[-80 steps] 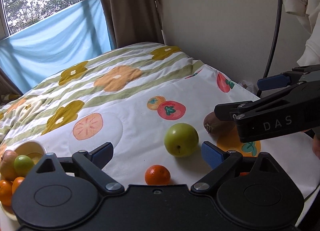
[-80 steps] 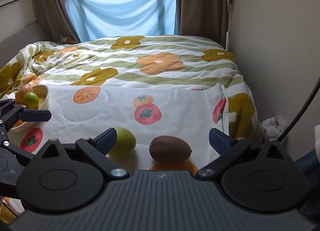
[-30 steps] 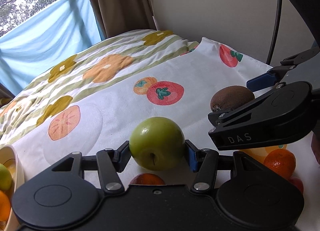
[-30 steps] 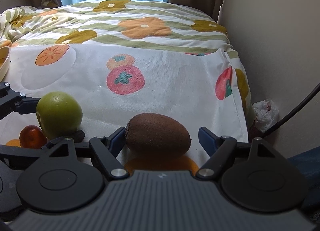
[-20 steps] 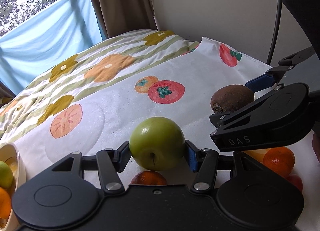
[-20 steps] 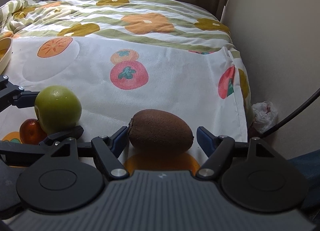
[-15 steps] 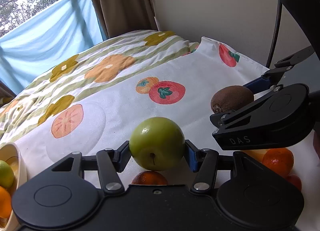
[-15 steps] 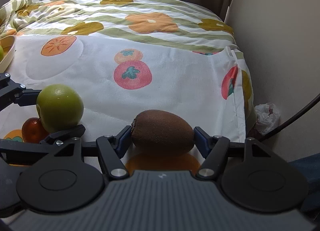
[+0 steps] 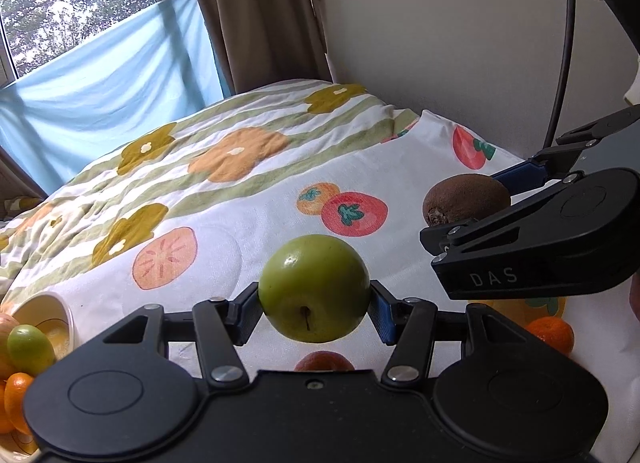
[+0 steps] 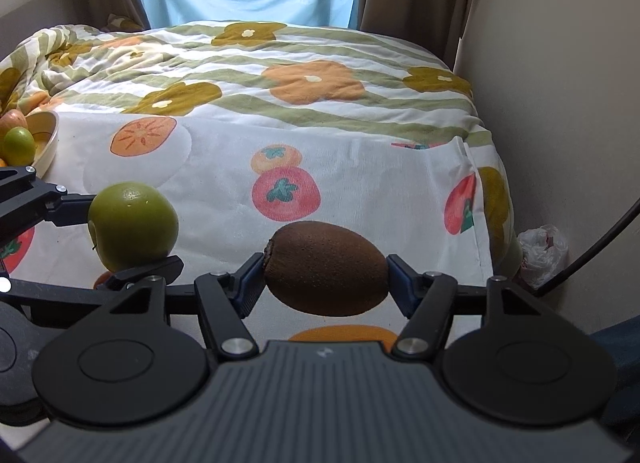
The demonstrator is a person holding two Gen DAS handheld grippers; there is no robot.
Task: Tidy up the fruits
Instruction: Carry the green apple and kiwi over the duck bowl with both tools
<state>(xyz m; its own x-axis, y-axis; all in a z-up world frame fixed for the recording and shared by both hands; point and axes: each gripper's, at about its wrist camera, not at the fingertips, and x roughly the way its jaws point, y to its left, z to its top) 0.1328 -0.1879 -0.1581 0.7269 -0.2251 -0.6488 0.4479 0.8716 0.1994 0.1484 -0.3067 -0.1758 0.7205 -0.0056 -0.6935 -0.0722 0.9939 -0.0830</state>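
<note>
Both fruits have lifted off the bed (image 10: 360, 183): left gripper (image 9: 314, 309) jaws pinch the round green apple (image 9: 314, 289), right gripper (image 10: 324, 283) jaws, just closed, pinch the brown fuzzy kiwi (image 10: 326, 269); two small orange tangerines (image 9: 550, 335) await the cream bowl (image 9: 60, 315) at the bed's left edge.

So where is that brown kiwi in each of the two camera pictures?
Left wrist view: the kiwi sits at the right, past the green apple, held in the right gripper.
Right wrist view: the kiwi is at centre bottom, clamped between the blue pads.
Shared landmark: the red persimmon print on the white cloth.
</note>
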